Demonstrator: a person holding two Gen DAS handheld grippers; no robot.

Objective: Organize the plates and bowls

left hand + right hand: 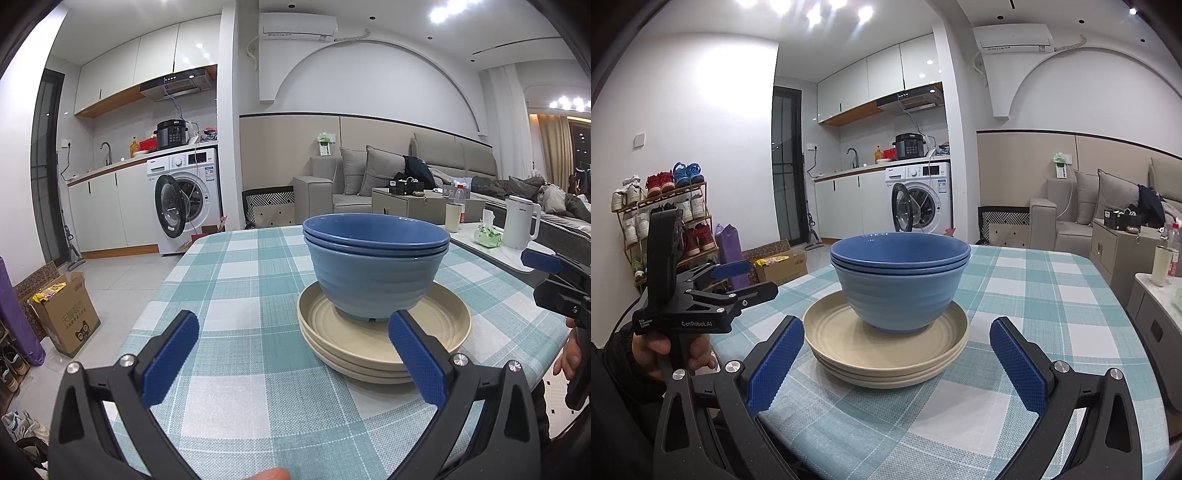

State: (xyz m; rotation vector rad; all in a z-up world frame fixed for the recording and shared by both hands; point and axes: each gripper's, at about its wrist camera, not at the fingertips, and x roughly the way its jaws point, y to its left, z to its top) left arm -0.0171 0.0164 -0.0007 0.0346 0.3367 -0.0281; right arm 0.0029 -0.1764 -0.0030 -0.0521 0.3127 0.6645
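Note:
A stack of blue bowls (375, 266) (899, 277) sits nested on a stack of beige plates (332, 332) (827, 332) on the checked tablecloth. My left gripper (293, 354) is open, low over the cloth just in front of the plates; its right pad (417, 362) overlaps the plates' near rim. My right gripper (897, 358) is also open, with the plate stack seen between its pads (772, 365) and a little beyond them. Neither holds anything. In the right wrist view the left gripper (738, 280) shows at the left, held by a hand.
The table (236, 280) with its teal-and-white cloth ends close to the grippers. A side table carries a white kettle (521, 221), tissues and a cup (454, 216). A cardboard box (64, 314) stands on the floor at left, a shoe rack (661, 221) beyond.

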